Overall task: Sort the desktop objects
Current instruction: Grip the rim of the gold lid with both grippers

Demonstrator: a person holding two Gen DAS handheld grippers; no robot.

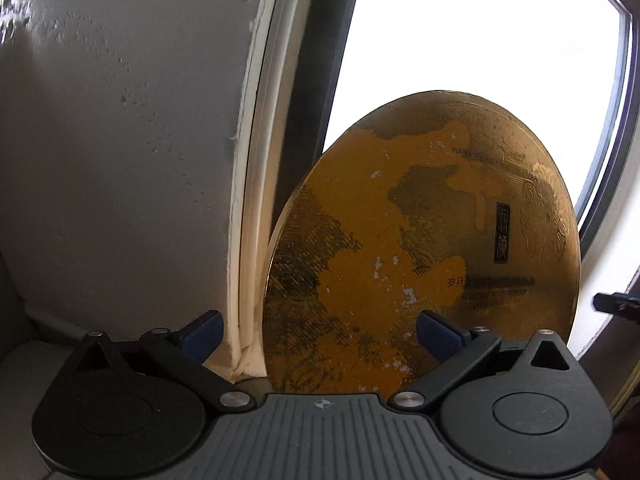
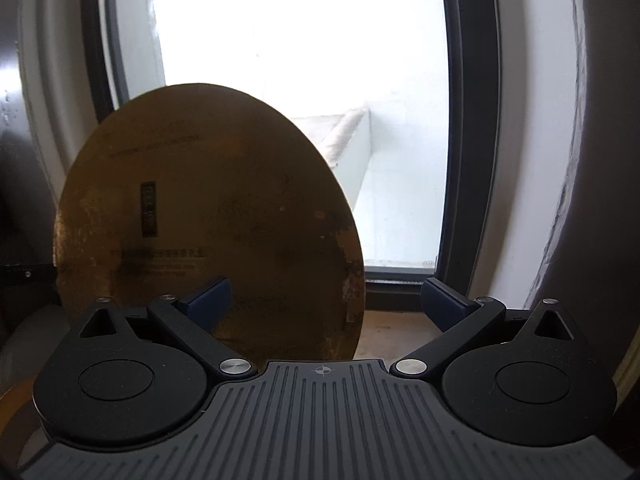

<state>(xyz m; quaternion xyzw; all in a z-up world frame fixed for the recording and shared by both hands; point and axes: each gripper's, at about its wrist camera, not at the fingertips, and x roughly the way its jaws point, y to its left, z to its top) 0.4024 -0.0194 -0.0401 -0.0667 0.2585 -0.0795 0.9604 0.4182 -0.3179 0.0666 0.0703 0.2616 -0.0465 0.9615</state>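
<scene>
A round gold tin lid (image 1: 424, 240) with a black label and printed text stands on edge, leaning toward the window frame. My left gripper (image 1: 318, 334) is open right in front of its lower part, the blue fingertips (image 1: 200, 332) spread wide and touching nothing I can see. In the right wrist view the same gold lid (image 2: 208, 216) stands at the left, dim against the light. My right gripper (image 2: 328, 300) is open too; its left fingertip overlaps the lid's face and its right fingertip is in front of the sill. Nothing is clamped.
A bright window (image 1: 480, 40) with a dark frame (image 2: 468, 120) fills the background. A white wall (image 1: 120, 140) rises on the left. A beige sill (image 2: 396, 332) lies under the lid. A black part (image 1: 616, 304) pokes in from the right edge.
</scene>
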